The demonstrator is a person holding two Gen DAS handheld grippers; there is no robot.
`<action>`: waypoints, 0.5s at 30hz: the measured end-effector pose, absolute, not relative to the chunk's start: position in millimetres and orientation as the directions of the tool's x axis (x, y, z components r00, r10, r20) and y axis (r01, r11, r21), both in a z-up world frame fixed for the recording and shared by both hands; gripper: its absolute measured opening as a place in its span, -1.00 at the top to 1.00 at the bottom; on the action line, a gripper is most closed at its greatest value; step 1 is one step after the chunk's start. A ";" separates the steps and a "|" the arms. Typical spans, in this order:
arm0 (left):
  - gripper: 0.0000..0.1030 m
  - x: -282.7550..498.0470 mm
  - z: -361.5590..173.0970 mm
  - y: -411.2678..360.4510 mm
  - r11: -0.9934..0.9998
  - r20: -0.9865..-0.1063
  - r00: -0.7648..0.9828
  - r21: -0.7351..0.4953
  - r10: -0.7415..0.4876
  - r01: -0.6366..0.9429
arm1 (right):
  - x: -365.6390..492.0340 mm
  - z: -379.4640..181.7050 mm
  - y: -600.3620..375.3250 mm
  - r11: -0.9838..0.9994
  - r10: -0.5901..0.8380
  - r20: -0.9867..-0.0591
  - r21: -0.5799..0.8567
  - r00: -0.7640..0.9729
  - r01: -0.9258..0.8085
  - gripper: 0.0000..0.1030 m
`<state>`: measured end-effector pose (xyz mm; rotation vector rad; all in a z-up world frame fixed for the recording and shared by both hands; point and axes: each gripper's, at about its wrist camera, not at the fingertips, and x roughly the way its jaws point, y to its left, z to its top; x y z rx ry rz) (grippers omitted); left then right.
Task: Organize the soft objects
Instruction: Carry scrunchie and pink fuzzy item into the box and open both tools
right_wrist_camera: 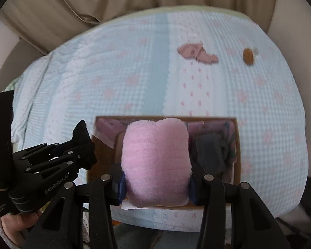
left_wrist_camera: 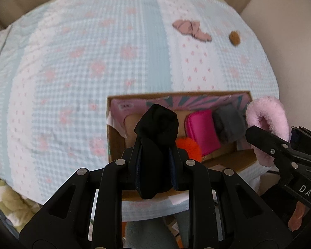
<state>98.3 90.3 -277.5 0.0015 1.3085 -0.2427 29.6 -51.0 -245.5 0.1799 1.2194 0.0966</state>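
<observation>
Left hand-held gripper (left_wrist_camera: 155, 161) is closed on a black sock (left_wrist_camera: 156, 122), which stands up between its fingers, over the left part of the cardboard box (left_wrist_camera: 116, 141). Right hand-held gripper (right_wrist_camera: 156, 188) is closed on a fluffy pink slipper (right_wrist_camera: 156, 161); the slipper fills the space between the blue pads and hangs over the middle of the same box. In the left wrist view this slipper shows at the right end of the box.

Inside the box lie a bright pink pouch (left_wrist_camera: 203, 130), a grey soft item (left_wrist_camera: 229, 123) just beside it on the right, and an orange fluffy piece (left_wrist_camera: 189, 145) in front of the pouch. The inner walls of the box carry a pink and teal print.

The box rests on a bed with a light blue and white cover (left_wrist_camera: 83, 66) with pink flowers. Well apart from the box, on the far side of the bed, lie a crumpled dusty-pink cloth (left_wrist_camera: 191, 30) and a small brown round thing (left_wrist_camera: 234, 37).
</observation>
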 end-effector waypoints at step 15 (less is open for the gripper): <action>0.62 112.2 -384.6 90.3 0.973 -0.987 0.092 -0.112 -0.133 0.202 | 85.4 -342.7 -49.0 0.959 0.254 -0.954 0.270 0.158 0.084 0.18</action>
